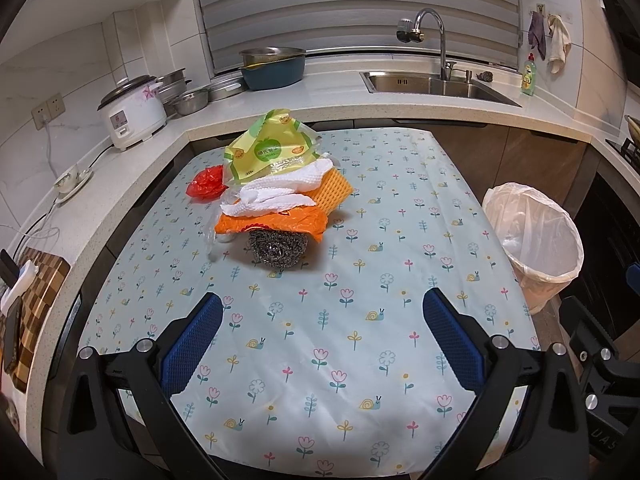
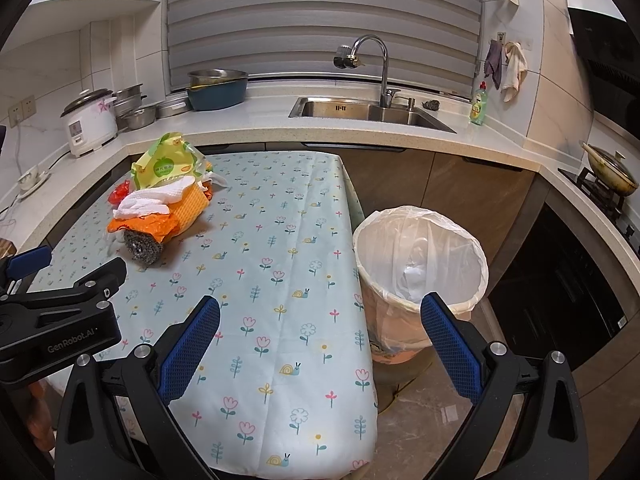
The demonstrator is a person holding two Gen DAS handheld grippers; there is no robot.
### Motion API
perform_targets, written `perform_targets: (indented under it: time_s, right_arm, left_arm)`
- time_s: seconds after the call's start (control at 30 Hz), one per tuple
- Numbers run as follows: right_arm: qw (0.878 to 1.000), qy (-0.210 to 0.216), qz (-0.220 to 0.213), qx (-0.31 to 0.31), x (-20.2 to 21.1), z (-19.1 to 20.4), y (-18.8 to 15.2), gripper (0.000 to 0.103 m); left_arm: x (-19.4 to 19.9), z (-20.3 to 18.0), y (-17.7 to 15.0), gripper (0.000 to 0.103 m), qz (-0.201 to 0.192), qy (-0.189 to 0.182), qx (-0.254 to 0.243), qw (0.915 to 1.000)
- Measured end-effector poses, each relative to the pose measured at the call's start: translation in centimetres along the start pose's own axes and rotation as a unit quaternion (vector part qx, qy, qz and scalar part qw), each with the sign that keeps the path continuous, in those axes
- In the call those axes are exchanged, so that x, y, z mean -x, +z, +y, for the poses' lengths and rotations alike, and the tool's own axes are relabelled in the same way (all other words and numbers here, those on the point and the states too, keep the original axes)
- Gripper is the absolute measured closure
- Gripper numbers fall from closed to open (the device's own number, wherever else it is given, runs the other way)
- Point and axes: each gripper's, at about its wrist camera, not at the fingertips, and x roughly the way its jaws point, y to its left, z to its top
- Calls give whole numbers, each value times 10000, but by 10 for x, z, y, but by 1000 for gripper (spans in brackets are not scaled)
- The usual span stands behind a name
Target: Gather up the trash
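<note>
1. We hold the left gripper [image 1: 322, 316] and the right gripper [image 2: 320, 320] with jaws spread wide, both empty.
2. The trash pile [image 1: 276, 204] sits on the table [image 1: 400, 360], well left of the lined bin [image 2: 420, 264], toward the table's far side.
3. We judge the steel scourer [image 1: 277, 249], nearest us in the pile, the easiest first grab; pinch it alone so the orange wrapper [image 1: 272, 222] stays put.
4. The cloth between pile and bin is bare, so we carry straight across and clear the table edge beside the bin.
</note>
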Motion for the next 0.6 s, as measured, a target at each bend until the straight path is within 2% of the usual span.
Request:
perform_targets:
  time_s: [0.6]
  right_arm:
    - [10000,-18,-17,-10,-1,-3,0,7]
  left_arm:
    - [0,-1,-1,7,-19,-47,-42,10000]
